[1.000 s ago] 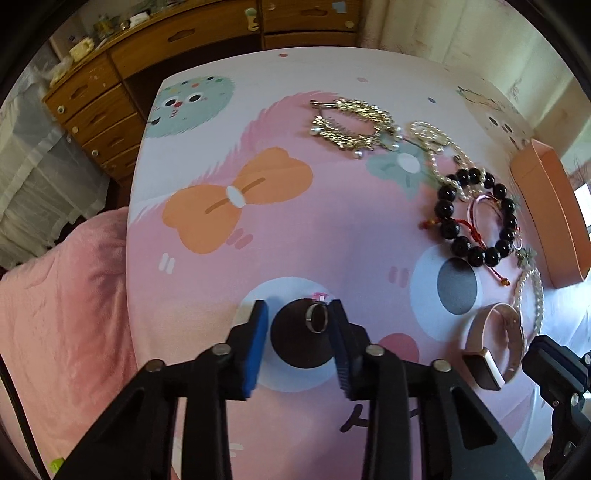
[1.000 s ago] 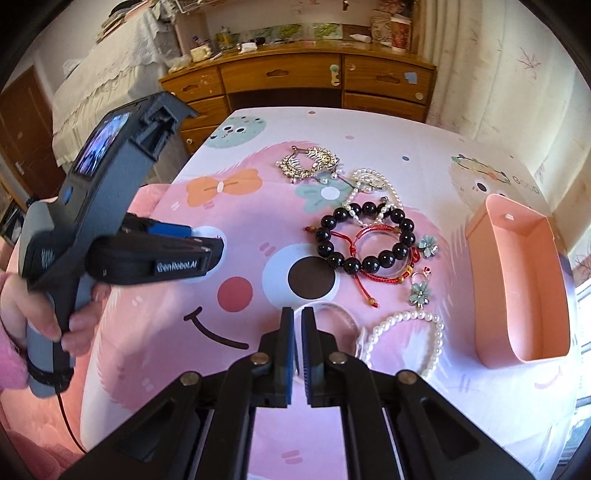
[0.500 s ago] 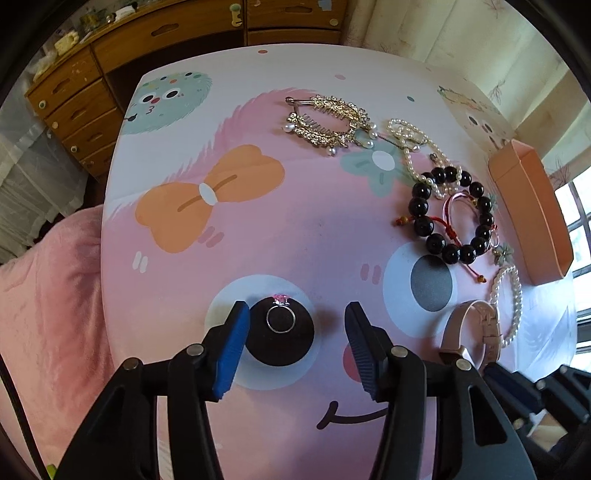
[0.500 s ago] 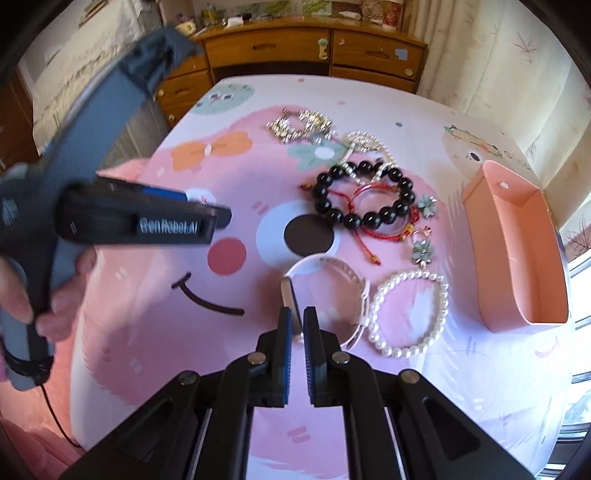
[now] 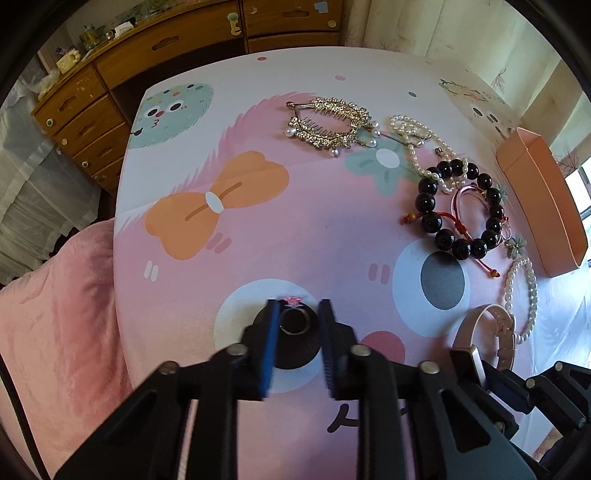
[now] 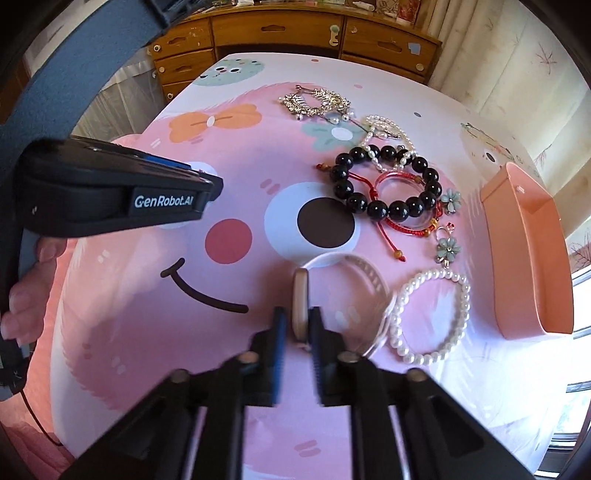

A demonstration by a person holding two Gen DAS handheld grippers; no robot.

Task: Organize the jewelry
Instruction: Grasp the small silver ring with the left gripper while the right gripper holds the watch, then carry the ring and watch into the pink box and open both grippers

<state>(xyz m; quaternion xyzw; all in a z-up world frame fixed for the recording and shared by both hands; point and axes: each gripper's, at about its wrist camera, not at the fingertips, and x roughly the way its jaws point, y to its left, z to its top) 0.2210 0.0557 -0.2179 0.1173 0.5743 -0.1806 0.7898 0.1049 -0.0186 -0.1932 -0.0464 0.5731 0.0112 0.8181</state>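
A silver ring with a pink stone (image 5: 294, 320) lies on a dark printed circle of the tablecloth. My left gripper (image 5: 295, 314) straddles it, jaws close on both sides, still a little apart. My right gripper (image 6: 297, 325) is closed around the face of a pale pink watch (image 6: 300, 302); its band loops to the right. The watch also shows in the left wrist view (image 5: 480, 332). The pink tray (image 6: 528, 251) stands at the right edge of the table.
On the cartoon tablecloth lie a black bead bracelet (image 6: 384, 184), a red cord bracelet (image 6: 402, 206), a pearl bracelet (image 6: 432, 314), flower earrings (image 6: 448, 247), a pearl necklace (image 5: 424, 147) and a gold hair comb (image 5: 328, 122). Wooden drawers (image 6: 280, 33) stand behind. A pink blanket (image 5: 55, 314) lies at left.
My left gripper's jaws have narrowed around the ring after opening wide. My right gripper has come down onto the watch face, jaws opened slightly around it.
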